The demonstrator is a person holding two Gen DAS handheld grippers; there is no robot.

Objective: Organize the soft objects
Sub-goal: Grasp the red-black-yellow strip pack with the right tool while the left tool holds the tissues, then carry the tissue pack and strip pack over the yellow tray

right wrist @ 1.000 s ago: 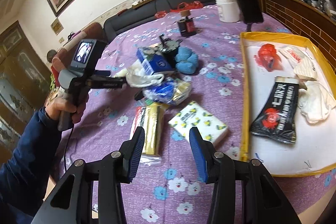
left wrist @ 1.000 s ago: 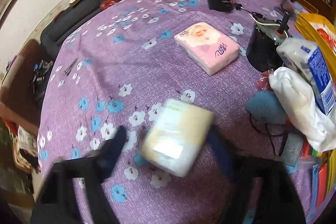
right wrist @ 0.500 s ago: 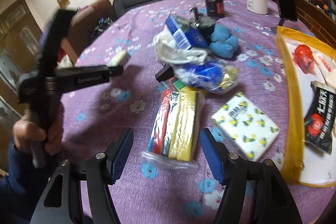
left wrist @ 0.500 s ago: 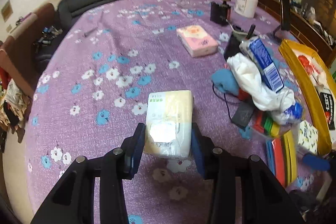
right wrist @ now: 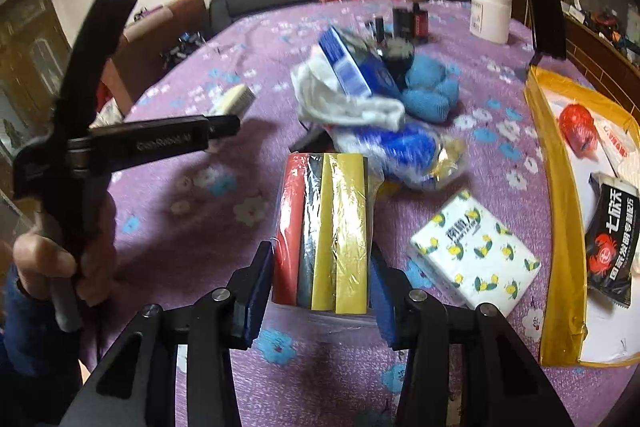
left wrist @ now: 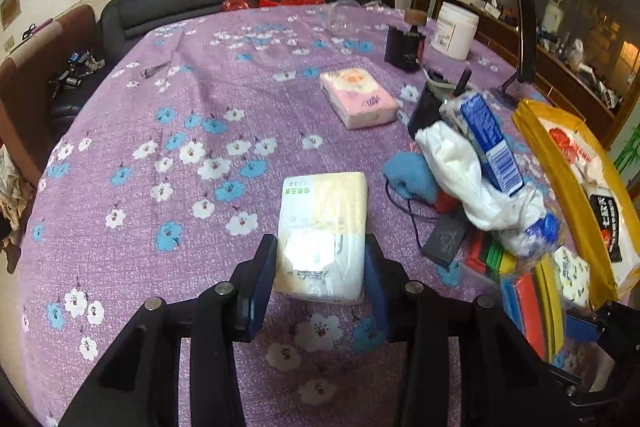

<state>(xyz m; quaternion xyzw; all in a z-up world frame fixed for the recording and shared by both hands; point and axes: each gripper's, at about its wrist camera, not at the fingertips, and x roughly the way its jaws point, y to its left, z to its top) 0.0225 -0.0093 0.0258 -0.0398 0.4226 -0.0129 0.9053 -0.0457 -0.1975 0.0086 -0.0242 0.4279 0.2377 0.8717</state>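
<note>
My left gripper [left wrist: 320, 275] is shut on a cream tissue pack [left wrist: 324, 231], held above the purple flowered tablecloth [left wrist: 160, 147]. A pink tissue pack [left wrist: 358, 99] lies farther back. My right gripper [right wrist: 320, 283] is open, its fingers on either side of a clear bag of red, black and yellow sponges [right wrist: 324, 227] that lies on the cloth. A lemon-print tissue pack [right wrist: 474, 259] lies to its right. The left gripper [right wrist: 224, 125] also shows in the right wrist view, holding the cream pack [right wrist: 236, 99].
A pile with a white cloth [right wrist: 348, 107], blue box [right wrist: 346, 67] and blue plush [right wrist: 430, 91] sits mid-table. A yellow-rimmed tray [right wrist: 560, 227] at right holds a black packet [right wrist: 612, 251] and red item [right wrist: 578, 125]. A white tub [right wrist: 490, 13] and dark bottles [right wrist: 408, 23] stand behind.
The left gripper has closed on the cream pack and raised it. The right gripper has moved left from the lemon-print pack and down to straddle the sponge bag.
</note>
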